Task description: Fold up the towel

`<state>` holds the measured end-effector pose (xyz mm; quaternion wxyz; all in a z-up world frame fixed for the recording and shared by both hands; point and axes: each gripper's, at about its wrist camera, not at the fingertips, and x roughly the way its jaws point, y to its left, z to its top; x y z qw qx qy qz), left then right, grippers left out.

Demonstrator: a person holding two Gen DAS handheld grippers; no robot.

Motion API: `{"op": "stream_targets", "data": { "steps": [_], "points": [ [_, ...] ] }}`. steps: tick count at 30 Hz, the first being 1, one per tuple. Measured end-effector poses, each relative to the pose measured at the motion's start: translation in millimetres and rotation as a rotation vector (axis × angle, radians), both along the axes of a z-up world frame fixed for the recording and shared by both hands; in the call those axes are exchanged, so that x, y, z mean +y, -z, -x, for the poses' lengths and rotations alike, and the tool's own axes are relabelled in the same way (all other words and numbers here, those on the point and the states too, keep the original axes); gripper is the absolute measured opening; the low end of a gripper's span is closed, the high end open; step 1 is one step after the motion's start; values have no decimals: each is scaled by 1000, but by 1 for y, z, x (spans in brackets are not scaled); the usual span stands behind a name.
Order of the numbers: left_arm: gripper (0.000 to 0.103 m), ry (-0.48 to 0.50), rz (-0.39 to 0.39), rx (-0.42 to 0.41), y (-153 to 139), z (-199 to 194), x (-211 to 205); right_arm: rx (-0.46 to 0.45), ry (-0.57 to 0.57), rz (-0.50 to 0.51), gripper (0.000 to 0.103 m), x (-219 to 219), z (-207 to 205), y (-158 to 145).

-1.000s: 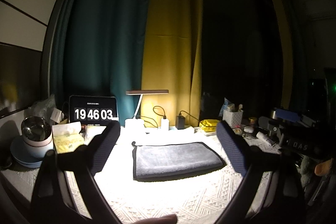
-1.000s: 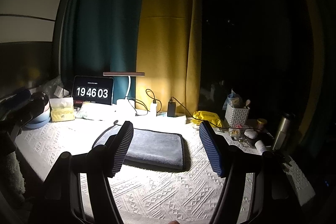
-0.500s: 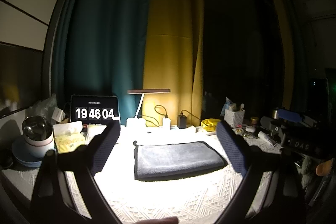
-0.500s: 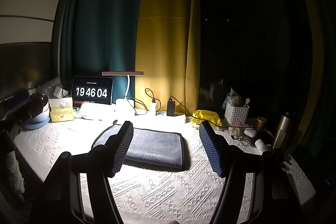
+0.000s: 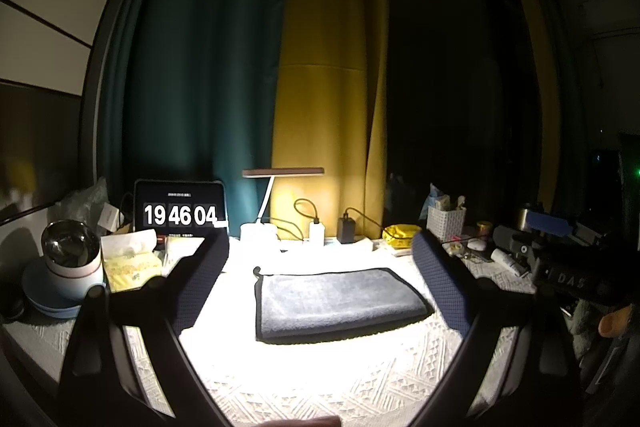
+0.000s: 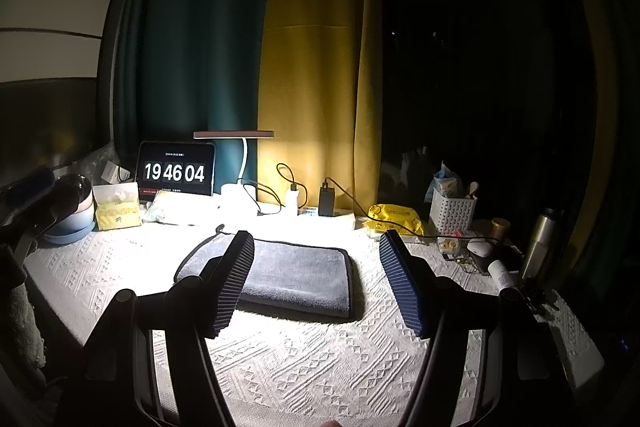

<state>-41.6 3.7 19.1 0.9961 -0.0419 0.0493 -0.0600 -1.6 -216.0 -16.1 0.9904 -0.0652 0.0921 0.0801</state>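
A grey towel (image 5: 336, 301) with a dark border lies folded flat into a rectangle on the white patterned tablecloth (image 5: 320, 383), lit by the desk lamp. It also shows in the right wrist view (image 6: 296, 275). My left gripper (image 5: 320, 279) is open and empty, held above the table in front of the towel. My right gripper (image 6: 318, 283) is open and empty, also above the table, with its left finger (image 6: 234, 287) in front of the towel's left part. Neither gripper touches the towel.
A desk lamp (image 5: 280, 203), a clock tablet (image 5: 180, 213), chargers and cables line the back. A tissue box (image 5: 128, 263) and a cup on plates (image 5: 72, 267) stand left. A white basket (image 6: 452, 213), yellow packet (image 6: 394, 217) and steel flask (image 6: 540, 247) stand right.
Both grippers stay open and nearly still. The view has shifted slightly. The clock went from 19:46:03 to 19:46:04.
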Motion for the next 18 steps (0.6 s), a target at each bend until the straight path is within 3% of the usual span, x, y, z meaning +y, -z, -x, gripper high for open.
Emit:
{"op": "stream_targets", "data": {
  "steps": [15, 18],
  "points": [
    [94, 3, 3, 34, 7, -10, -2, 26, 6, 6, 68, 4, -8, 6],
    [94, 55, -3, 58, 3, -23, 0, 46, -8, -3, 68, 6, -16, 8]
  ]
}}
